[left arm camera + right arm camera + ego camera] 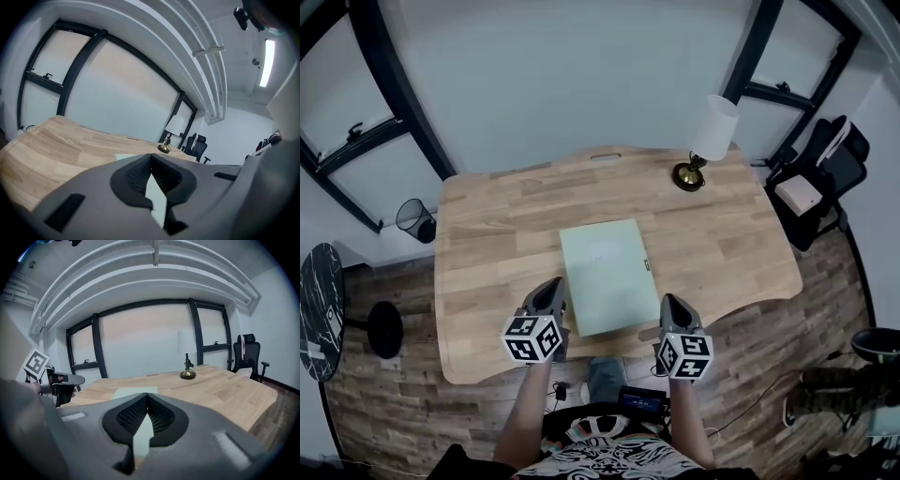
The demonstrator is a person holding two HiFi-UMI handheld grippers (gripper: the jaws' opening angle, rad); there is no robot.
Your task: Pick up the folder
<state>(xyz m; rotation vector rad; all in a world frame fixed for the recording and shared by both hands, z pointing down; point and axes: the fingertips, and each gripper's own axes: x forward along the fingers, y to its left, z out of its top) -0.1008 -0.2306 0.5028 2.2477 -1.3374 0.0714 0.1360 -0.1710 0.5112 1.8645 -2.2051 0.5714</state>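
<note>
A pale green folder [607, 274] lies flat in the middle of the wooden table [487, 244], its near edge close to the table's front edge. My left gripper [551, 284] hovers at the folder's near left corner with its jaws shut and nothing between them. At the near right corner my right gripper [671, 302] is also shut and empty. In the left gripper view the closed left gripper [150, 157] points across the table, with the folder [157, 200] showing below the tips. The right gripper [147, 396] looks over the folder [136, 391] in its own view.
A brass lamp with a white shade [705, 141] stands at the table's far right. A black office chair [820, 173] is beyond the right end, a wire wastebasket [414, 218] and a round dark side table [319, 309] on the left. Windows line the far wall.
</note>
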